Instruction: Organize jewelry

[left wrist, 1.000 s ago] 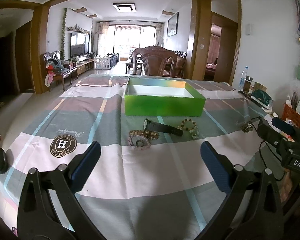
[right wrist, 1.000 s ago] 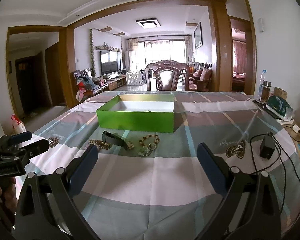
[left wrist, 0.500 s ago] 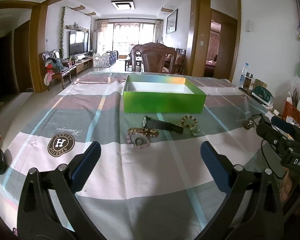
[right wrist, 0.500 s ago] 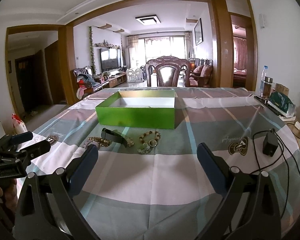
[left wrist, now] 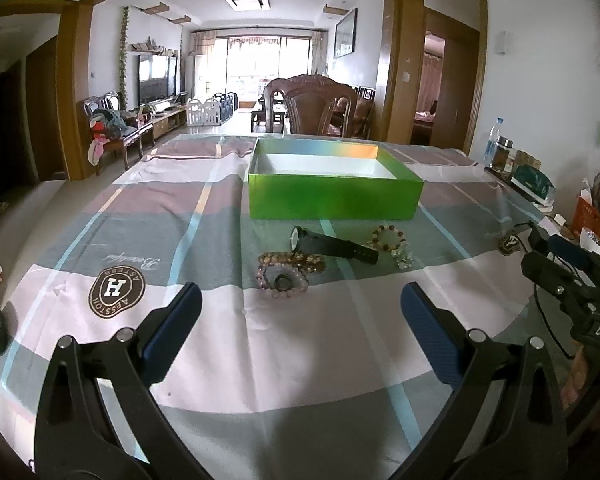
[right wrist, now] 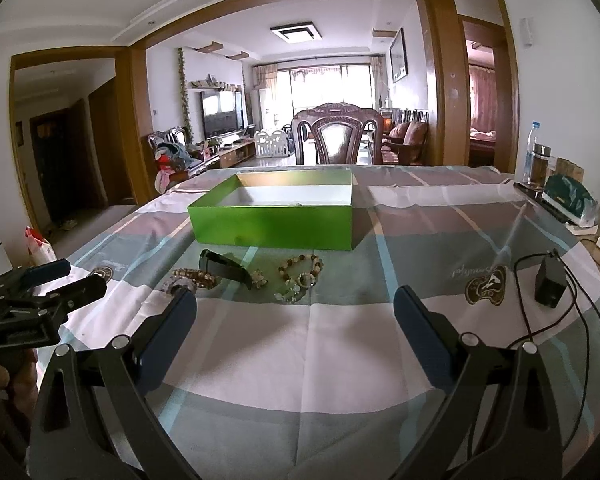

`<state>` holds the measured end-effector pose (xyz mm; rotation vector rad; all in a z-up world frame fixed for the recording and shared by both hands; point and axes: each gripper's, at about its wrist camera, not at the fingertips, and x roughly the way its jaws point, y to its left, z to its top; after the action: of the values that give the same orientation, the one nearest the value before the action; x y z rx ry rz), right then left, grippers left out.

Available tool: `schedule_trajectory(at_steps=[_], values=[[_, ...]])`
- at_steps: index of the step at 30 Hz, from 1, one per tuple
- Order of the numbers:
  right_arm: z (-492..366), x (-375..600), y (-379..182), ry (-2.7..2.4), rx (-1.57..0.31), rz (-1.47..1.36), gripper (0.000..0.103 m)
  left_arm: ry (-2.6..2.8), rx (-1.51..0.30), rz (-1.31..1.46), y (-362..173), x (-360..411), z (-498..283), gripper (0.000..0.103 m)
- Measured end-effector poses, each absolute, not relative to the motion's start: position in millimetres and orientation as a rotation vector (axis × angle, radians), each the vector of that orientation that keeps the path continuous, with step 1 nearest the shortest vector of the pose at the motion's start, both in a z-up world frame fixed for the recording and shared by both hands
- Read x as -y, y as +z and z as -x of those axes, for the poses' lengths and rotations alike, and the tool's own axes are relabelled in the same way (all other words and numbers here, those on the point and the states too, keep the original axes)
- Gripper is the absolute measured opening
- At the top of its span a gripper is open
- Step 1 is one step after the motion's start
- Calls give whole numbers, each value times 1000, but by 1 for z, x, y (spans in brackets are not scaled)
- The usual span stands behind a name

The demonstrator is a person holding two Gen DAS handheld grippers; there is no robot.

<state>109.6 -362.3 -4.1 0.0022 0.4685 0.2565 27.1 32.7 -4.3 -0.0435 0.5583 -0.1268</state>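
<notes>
Watch point(left wrist: 332, 245) strap overlaps bracelets point(left wrist: 290, 268); left gripper point(left wrist: 300, 314) and right gripper point(right wrist: 296, 322) gape wide, empty

The cloth point(left wrist: 300, 360) on the surface is a wide check of pale pink, grey-green and mauve blocks crossed by thin light-blue and cream lines, with a round brown-and-white badge point(left wrist: 117, 290) bearing an H near the left. The box point(left wrist: 334, 200) on the far side is bright green outside and white inside, its far wall shimmering from green to orange. In front of it lies a black watch point(left wrist: 332, 243), a pink bead bracelet point(left wrist: 282, 277), a brown-gold bead bracelet point(left wrist: 296, 258) and, to the right, a bracelet of cream and dark red beads point(left wrist: 388, 236). Each hand-held gripper is black with dark blue pads point(left wrist: 174, 330).
</notes>
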Motion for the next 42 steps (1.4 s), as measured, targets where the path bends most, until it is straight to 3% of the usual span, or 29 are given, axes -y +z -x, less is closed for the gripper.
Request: schedule_trajectory(at_steps=[8,11,17,22,35,42], values=[[-137,359,-20,244,-533,5,97,-124,-616,33,-21,-33,-66,98],[-151,356,-27,244,-565,16,97,-129,-651,32,-31,-33,-84,92],[-176,352,-40,257,-607,18,97,-141,-740,47,-49,-34,-120,72],[-193,348,-50,272,-644,24,97,-127,-820,31,-61,-34,-143,49],[-206,344,-56,306,-683,28,97,-79,-889,91,-71,-47,-167,48],[-207,344,-57,314,-691,30,97,-52,-900,136,-70,-60,-176,37]])
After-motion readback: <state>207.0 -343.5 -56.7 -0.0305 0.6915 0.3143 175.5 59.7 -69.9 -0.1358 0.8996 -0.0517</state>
